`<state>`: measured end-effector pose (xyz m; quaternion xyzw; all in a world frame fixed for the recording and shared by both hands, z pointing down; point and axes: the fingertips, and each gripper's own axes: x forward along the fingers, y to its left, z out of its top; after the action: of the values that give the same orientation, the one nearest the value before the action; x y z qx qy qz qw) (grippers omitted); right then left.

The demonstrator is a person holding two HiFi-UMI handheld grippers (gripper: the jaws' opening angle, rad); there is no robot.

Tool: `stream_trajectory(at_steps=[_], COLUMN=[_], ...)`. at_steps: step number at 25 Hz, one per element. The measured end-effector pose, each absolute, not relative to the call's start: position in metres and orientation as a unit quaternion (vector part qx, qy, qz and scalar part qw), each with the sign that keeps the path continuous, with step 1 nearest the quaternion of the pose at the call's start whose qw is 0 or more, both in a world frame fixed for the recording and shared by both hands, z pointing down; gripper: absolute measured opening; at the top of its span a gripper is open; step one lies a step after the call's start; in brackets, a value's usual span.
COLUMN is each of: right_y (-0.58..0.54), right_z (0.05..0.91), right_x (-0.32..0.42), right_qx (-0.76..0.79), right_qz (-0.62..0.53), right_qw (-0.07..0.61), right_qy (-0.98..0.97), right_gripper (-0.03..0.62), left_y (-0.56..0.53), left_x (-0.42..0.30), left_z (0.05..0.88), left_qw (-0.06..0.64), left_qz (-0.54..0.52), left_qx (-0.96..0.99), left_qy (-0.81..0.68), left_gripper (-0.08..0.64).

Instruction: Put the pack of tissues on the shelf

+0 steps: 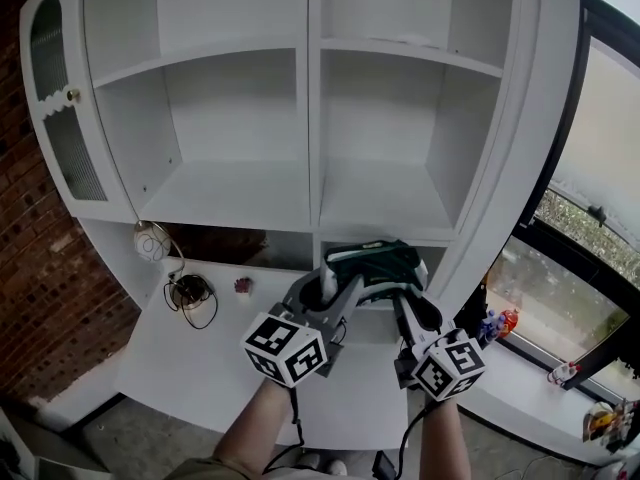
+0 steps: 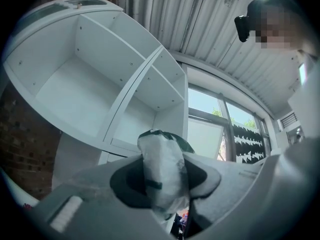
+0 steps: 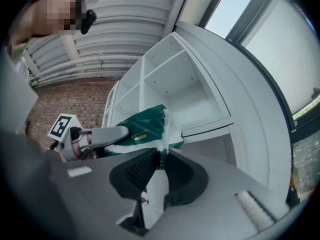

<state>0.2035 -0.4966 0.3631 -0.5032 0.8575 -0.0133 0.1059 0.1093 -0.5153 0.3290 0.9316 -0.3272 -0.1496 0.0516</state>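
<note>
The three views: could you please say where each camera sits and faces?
Head view: on the person's head, steeply down at white open shelf unit; forearms, left gripper, right gripper show.
Left gripper view: along its jaws, up at shelf, ceiling; person's head shows.
Right gripper view: along its jaws at shelf; left gripper shows.
Shared: green-and-white plastic tissue pack, clamped by both.

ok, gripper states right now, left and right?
Left gripper: closed on the pack of tissues.
Right gripper: closed on the same pack, pinching its end.
</note>
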Motion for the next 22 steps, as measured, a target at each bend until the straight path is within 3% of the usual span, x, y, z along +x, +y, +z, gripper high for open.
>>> stream_trajectory(at_steps=[11, 22], right_y=[-0.488, -0.485], right_z=[0.344, 0.32], right_x=[0.203, 0.21], right_qx=[-0.561, -0.595], right_qz=[-0.015, 0.013], right_qw=[0.175, 0.231], right_qy=[0.809, 0.77], right_gripper=[0.034, 0.029], left_y=[-0.517, -0.518], left_x=[0.103, 0.082], left_z=[0.327, 0.315], left_qw=[0.001, -0.052], left_qz=[-0.127, -0.124], left_qx=[0.938, 0.929], left_qy=[-0.324, -0.344], left_gripper=[0.282, 0.285])
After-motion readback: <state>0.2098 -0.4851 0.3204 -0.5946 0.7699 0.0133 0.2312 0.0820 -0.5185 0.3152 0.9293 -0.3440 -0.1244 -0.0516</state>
